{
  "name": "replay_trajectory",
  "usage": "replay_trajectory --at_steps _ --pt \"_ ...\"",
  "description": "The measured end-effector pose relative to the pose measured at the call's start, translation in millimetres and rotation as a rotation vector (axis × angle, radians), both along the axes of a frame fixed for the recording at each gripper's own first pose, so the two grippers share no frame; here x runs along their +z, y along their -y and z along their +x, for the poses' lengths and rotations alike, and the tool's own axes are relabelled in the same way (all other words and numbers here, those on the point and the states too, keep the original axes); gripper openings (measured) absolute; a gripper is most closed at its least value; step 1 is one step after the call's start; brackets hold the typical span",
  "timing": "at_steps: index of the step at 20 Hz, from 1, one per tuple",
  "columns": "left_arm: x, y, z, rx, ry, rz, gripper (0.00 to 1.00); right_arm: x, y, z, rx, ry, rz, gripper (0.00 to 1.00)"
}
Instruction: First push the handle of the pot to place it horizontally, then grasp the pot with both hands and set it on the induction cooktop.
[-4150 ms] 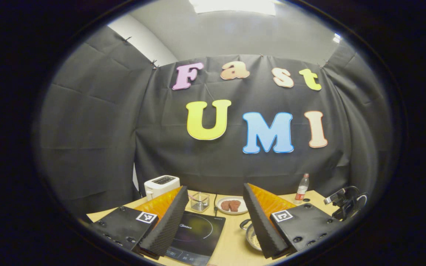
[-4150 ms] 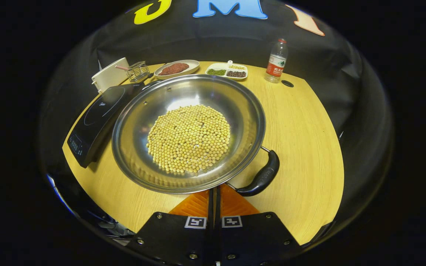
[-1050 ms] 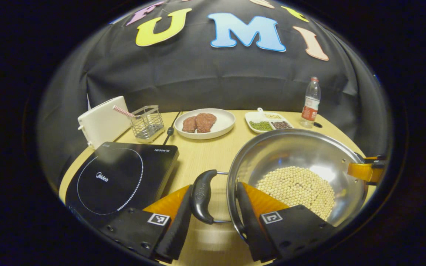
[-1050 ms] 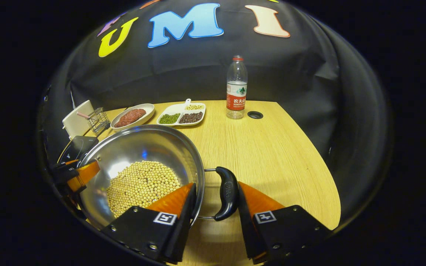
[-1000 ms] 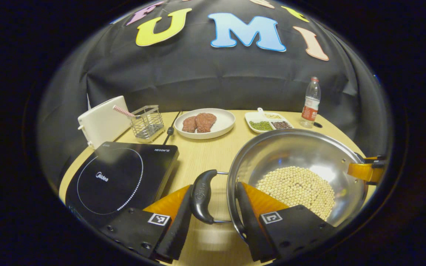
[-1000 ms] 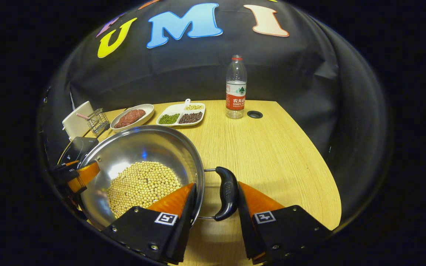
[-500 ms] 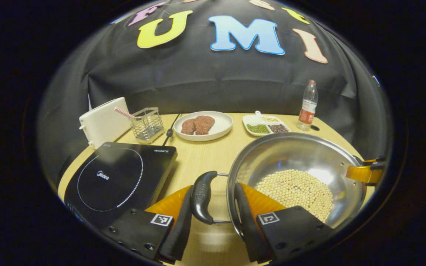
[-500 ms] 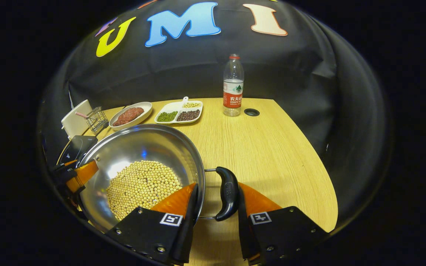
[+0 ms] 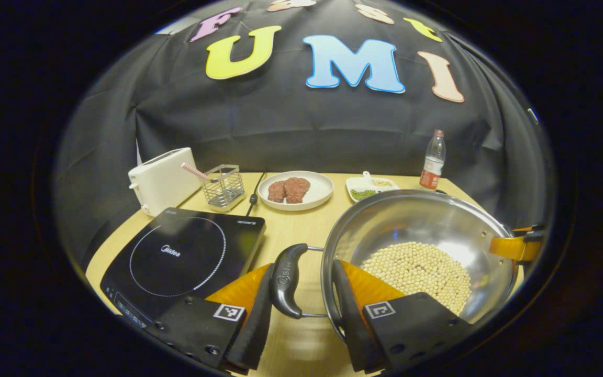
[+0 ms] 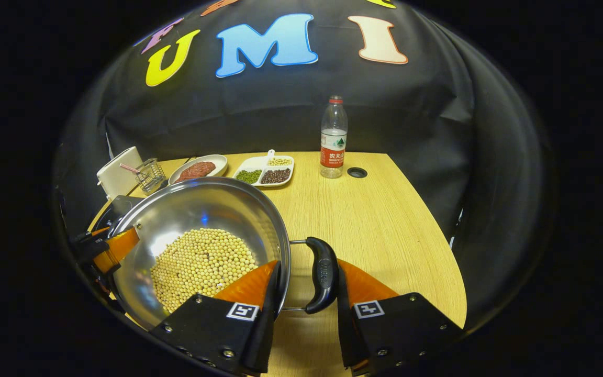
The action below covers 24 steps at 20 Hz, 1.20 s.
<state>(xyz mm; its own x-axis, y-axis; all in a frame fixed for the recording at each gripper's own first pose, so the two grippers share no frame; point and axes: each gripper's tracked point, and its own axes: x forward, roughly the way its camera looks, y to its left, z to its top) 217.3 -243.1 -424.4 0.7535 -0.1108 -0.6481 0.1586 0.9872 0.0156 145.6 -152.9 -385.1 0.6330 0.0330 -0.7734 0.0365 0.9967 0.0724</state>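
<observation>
over table (image 10: 385,220), both grippers' fingers (image 9: 346,293) clamp pot (image 9: 416,225) handles.

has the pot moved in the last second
Yes. In the left gripper view the pot now hides part of the divided dish behind it, so it has likely been lifted, gripped at both handles.

Toaster (image 9: 163,179), white, at table's (image 10: 385,220) back left; wire basket (image 9: 223,187) just beside it, holding a striped straw (image 9: 196,171); white plate (image 9: 296,191) with two pieces of meat (image 9: 288,189) at back centre; divided dish (image 10: 266,170) of beans beside the plate; water bottle (image 10: 333,137), upright, near a grommet hole (image 10: 357,172); black cord (image 9: 254,193) past the basket
</observation>
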Motion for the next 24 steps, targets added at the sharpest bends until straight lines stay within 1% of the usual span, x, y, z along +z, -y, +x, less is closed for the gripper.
replay_trajectory --at_steps 1,2,3,4,5,6,7,8,9,10,11,12,13,14,16,17,19,20,21,22,23,24 --pt "5.4 -4.5 -2.0 0.006 0.003 0.001 0.65 3.6 -4.0 -2.5 0.005 0.003 0.000 0.51" --pt "11.8 -10.8 -5.4 0.012 0.011 0.003 0.69 7.7 -8.5 -3.6 0.012 0.005 0.002 0.52" --pt "17.9 -17.5 -7.9 0.020 0.017 0.003 0.69 13.4 -12.5 -4.5 0.018 0.010 0.004 0.52" --pt "23.4 -23.7 -10.8 0.029 0.022 0.002 0.72 18.2 -17.7 -5.4 0.024 0.013 0.006 0.52" --pt "28.9 -30.9 -12.7 0.037 0.027 -0.001 0.69 23.6 -23.3 -5.7 0.025 0.022 0.007 0.52" --pt "33.1 -39.8 -14.6 0.041 0.030 -0.003 0.69 29.5 -31.2 -7.3 0.028 0.028 0.005 0.52" --pt "37.6 -49.4 -14.9 0.046 0.031 -0.006 0.65 34.5 -38.3 -8.3 0.030 0.032 0.003 0.52" --pt "42.4 -59.8 -16.0 0.049 0.031 -0.011 0.69 38.1 -47.4 -10.8 0.031 0.034 0.001 0.51" --pt "47.7 -70.5 -14.3 0.048 0.034 -0.017 0.65 41.9 -57.0 -12.6 0.029 0.036 0.002 0.52" --pt "50.8 -81.3 -12.9 0.043 0.036 -0.018 0.65 45.5 -66.9 -13.4 0.020 0.041 0.004 0.51" --pt "55.0 -92.6 -10.7 0.035 0.038 -0.016 0.69 48.4 -75.3 -16.3 0.014 0.038 0.004 0.52" --pt "57.2 -103.5 -7.9 0.027 0.038 -0.013 0.65 50.5 -85.8 -19.7 0.006 0.038 0.005 0.52" --pt "59.6 -114.9 -4.4 0.020 0.039 -0.014 0.69 52.1 -96.7 -22.6 0.000 0.035 0.006 0.52" --pt "60.2 -126.7 -1.4 0.014 0.041 -0.014 0.64 54.0 -108.1 -23.1 -0.009 0.036 0.009 0.52" --pt "60.6 -151.2 6.7 0.003 0.039 -0.016 0.65 58.6 -129.3 -25.0 -0.023 0.034 0.006 0.51" --pt "60.5 -162.2 10.8 -0.004 0.040 -0.018 0.69 60.2 -140.3 -23.8 -0.030 0.037 0.006 0.52" --pt "59.4 -185.6 19.7 -0.015 0.040 -0.019 0.69 62.1 -162.4 -22.3 -0.047 0.039 0.008 0.52" --pt "57.9 -196.7 24.9 -0.020 0.042 -0.020 0.65 61.1 -173.4 -22.0 -0.053 0.039 0.008 0.52" --pt "56.4 -208.3 31.3 -0.025 0.040 -0.021 0.69 61.1 -183.7 -20.9 -0.058 0.039 0.007 0.52" --pt "54.7 -221.8 37.2 -0.028 0.039 -0.023 0.65 60.7 -195.2 -17.7 -0.063 0.038 0.006 0.52" --pt "52.8 -233.7 44.1 -0.029 0.040 -0.026 0.69 61.5 -206.2 -14.3 -0.065 0.040 0.004 0.52" --pt "50.7 -245.8 49.9 -0.032 0.041 -0.025 0.69 60.8 -216.5 -8.7 -0.070 0.044 0.004 0.52"
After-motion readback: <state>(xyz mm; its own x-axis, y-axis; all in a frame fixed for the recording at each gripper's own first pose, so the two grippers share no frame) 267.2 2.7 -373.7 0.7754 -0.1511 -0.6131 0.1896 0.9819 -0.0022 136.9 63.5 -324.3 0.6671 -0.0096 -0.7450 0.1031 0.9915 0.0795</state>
